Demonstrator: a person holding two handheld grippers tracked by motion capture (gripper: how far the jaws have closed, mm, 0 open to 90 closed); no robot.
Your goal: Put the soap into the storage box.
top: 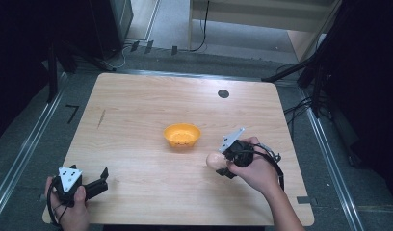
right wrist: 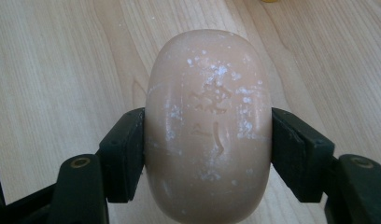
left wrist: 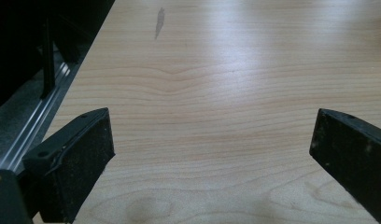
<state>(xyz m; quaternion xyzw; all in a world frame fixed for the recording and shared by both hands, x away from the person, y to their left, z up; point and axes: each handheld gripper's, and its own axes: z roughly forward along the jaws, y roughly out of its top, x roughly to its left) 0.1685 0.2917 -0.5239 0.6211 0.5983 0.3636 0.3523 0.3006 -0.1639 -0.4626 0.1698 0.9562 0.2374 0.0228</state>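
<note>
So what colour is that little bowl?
Orange-yellow; the bowl shows best in the high view.

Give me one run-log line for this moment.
right gripper: shut on soap bar, above table | left gripper: open, empty | orange bowl: mid-table, beyond soap

The bowl (top: 182, 135) sits on the table (top: 137, 106) near its middle. The soap bar (top: 215, 160) is at about four o'clock from the bowl, near it but apart, clamped between the jaws of the right gripper (top: 222, 163). The left gripper (top: 104, 179) rests at about eight o'clock from the bowl, well apart, by the table's near left corner, its jaws spread over bare wood. A round hole (top: 223, 93) lies at about one o'clock from the bowl, toward the far edge.
</note>
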